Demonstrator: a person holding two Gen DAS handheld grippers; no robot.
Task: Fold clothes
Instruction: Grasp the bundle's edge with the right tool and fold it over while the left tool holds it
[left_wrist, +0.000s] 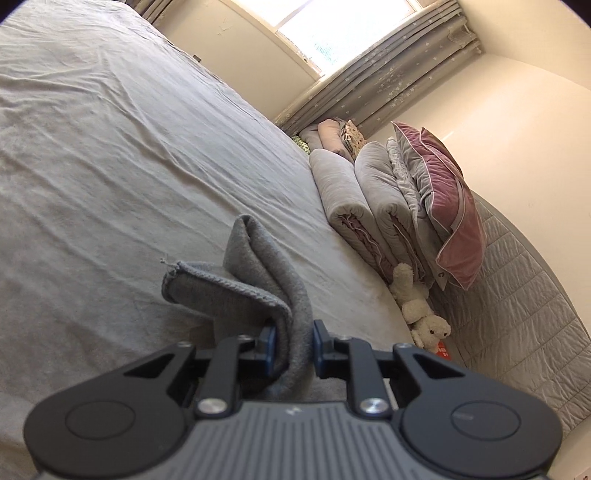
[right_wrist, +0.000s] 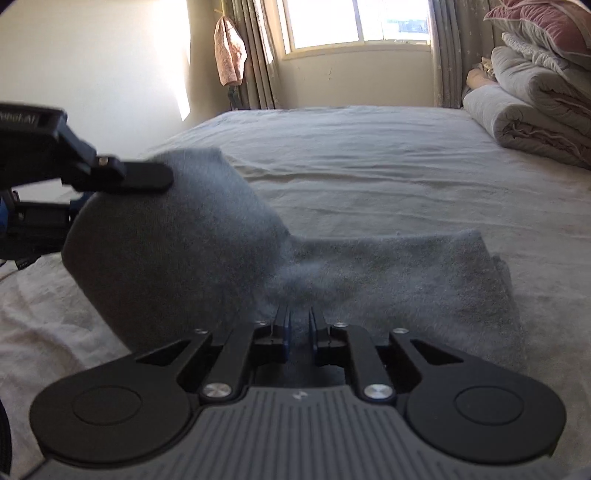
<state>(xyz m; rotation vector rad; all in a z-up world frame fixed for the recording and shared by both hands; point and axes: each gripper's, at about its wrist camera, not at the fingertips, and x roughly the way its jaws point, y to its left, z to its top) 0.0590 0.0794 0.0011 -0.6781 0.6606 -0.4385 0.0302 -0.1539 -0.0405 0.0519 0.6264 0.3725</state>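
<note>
Right wrist: both grippers (right_wrist: 299, 325) (left_wrist: 293, 339) pinch the grey garment (right_wrist: 388, 273) over the bed (right_wrist: 369, 147).

grey garment (right_wrist: 177, 258) blurred, pink pillow (right_wrist: 546, 22) cut off

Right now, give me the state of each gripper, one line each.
Left gripper: shut on a lifted fold of the grey garment.
Right gripper: shut on the near edge of the same grey garment, down on the bed sheet.
</note>
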